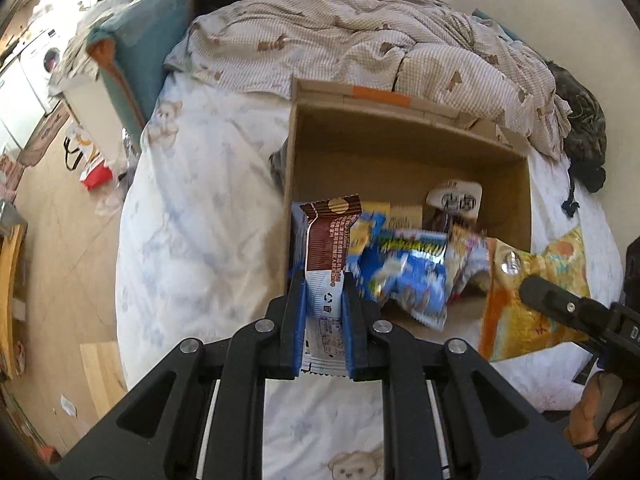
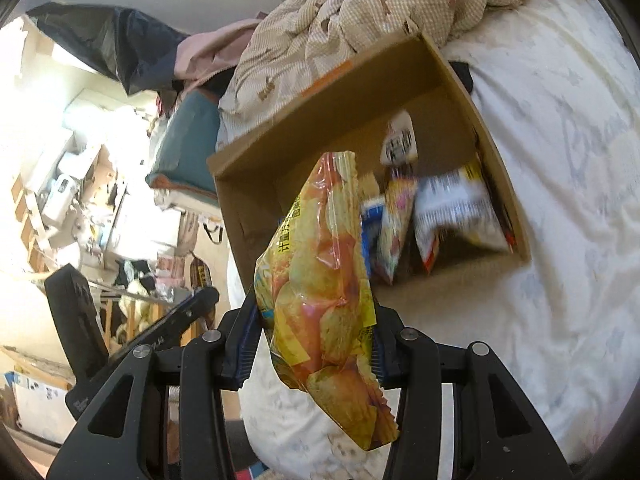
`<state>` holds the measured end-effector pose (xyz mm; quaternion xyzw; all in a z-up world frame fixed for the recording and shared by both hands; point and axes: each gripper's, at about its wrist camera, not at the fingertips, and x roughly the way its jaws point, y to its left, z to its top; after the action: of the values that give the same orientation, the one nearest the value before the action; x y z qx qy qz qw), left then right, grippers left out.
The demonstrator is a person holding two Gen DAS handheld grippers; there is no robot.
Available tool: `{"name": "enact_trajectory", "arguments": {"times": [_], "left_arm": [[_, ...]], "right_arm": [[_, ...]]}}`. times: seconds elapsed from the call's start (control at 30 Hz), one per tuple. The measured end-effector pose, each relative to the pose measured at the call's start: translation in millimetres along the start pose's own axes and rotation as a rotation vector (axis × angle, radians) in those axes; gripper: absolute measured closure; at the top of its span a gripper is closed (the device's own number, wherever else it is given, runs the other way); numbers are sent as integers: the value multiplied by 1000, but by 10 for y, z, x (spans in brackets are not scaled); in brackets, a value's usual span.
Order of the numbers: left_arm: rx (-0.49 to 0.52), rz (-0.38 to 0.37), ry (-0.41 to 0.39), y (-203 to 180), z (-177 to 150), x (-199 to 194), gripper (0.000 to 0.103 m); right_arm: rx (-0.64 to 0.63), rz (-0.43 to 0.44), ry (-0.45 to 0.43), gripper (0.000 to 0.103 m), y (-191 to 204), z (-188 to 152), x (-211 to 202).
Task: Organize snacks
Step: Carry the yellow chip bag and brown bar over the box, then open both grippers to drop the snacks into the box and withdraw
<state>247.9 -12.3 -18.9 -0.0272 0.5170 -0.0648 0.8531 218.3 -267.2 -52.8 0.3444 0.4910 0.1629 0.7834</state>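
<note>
A lived-in home bedroom: a bed (image 1: 192, 208) with rumpled quilt (image 1: 360, 48), washing machine (image 1: 44, 60) beyond.

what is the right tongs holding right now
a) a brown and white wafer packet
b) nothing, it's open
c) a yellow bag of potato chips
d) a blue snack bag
c: in the right wrist view the right tongs are closed on a yellow plastic bag of potato chips, held over the edge of the open brown cardboard box; the brown and white wafer packet sits in the left tongs.
</note>
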Motion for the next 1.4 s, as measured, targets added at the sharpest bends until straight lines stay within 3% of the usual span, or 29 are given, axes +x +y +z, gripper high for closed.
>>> {"name": "enact_trajectory", "arguments": {"times": [0.2,0.37,0.73,0.8,0.83,0.87,0.93,0.97,1.0,1.07,1.1,1.33,1.4], "left_arm": [[43,12,-6,-118,253,192,90],[35,-40,4,-128,322,457,90],[39,-45,16,-181,378,730,89],[47,-46,14,-188,373,736,89],[52,-48,16,-194,369,738,89],[60,-51,20,-206,366,740,88],[69,-57,29,-223,356,740,83],[71,-62,33,-233,347,732,72],[71,-66,33,-236,343,721,55],[59,-78,18,-232,331,654,34],[52,-85,8,-226,325,615,29],[51,-113,-52,-176,216,274,28],[92,-56,-94,-163,167,112,28]], "right_arm": [[41,-44,15,56,-132,315,290],[87,-44,22,56,-245,517,483],[130,6,28,53,-240,633,684],[127,-3,19,43,-229,659,705],[127,-18,15,29,-237,666,707],[132,-32,6,24,-255,664,696],[148,-50,5,22,-294,661,674],[156,-55,6,22,-316,661,658],[159,-60,6,22,-337,656,640],[157,-71,-2,22,-358,650,571],[151,-73,-6,22,-345,655,545],[49,-113,-56,21,-176,523,226],[-26,-162,-83,21,-90,421,137]]}}
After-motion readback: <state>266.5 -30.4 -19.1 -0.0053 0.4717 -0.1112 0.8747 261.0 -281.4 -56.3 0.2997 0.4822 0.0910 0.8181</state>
